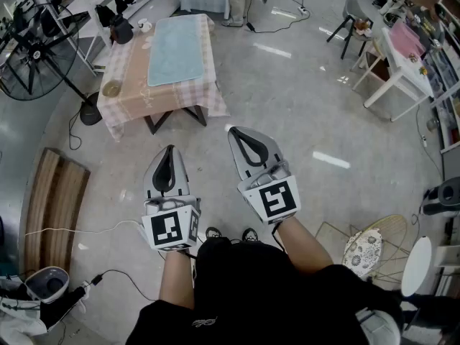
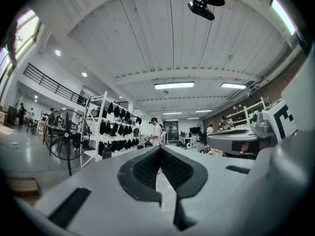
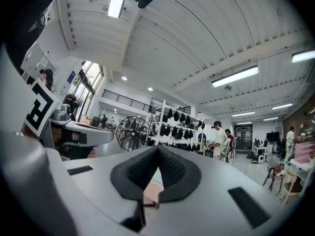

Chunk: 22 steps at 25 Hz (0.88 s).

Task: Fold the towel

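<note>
- Head view: left claw closed and empty, right claw closed and empty, both held level over bare floor, side by side, not touching
- Towel, light blue, lies flat and unfolded on the worktop, well apart from both claws
- Small bowl near the worktop's left corner, contents not readable; dark object and white cup at the far end
- Standing fan left of the worktop, white table far right, wire chair at the person's right
- Left gripper view: left claw jaws together, nothing between; fan, rack of dark items and a standing person beyond
- Right gripper view: right claw jaws together, nothing gripped; fan and rack behind
</note>
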Tool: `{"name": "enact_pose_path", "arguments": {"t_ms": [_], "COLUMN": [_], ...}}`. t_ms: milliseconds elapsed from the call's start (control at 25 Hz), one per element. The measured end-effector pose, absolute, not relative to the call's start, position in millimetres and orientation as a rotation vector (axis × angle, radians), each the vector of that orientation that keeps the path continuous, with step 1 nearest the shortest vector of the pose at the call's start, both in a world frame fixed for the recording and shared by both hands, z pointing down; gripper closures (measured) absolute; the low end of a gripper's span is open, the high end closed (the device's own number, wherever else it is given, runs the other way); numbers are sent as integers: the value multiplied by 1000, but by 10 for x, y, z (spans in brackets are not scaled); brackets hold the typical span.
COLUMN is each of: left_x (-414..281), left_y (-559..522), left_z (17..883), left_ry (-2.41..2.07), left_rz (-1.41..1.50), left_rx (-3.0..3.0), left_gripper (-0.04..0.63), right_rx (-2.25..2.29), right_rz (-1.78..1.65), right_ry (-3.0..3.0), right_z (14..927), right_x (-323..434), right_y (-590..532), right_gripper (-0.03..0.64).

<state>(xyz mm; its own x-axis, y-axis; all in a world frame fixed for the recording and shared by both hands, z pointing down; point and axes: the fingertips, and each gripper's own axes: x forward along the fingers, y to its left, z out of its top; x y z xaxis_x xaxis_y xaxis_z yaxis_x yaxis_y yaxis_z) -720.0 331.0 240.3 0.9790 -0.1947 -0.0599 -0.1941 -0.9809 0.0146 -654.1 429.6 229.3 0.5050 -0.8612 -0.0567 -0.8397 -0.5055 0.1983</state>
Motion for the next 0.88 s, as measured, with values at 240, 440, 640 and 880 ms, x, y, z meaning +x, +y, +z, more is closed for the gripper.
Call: {"name": "enact_pose_path", "arguments": {"t_ms": [240,440,640,880], "left_x": [-7197,-7199,-7150,-7197], "left_y": [3177,3153,3077,2754], "left_z": [2586,2701,2745,2808], "left_ry": [-279,-179,-47,-61], "left_rz": [-44,-22,-26,-28], "left_rx": [3081,3079,3015,3000], "left_gripper": [592,591,415,339], "right_rx": [2548,2527,2567,2527], "right_rz": [-156,-186,-138,-23], "right_ry": [-1445,-1490,-1527,-1548], "right_z": [2492,2496,2527,2722], "right_x": [-6530,-6634,-6639,-6636], "right_y": [4147,4068,3967,3769], "right_gripper": [615,615,524,380]}}
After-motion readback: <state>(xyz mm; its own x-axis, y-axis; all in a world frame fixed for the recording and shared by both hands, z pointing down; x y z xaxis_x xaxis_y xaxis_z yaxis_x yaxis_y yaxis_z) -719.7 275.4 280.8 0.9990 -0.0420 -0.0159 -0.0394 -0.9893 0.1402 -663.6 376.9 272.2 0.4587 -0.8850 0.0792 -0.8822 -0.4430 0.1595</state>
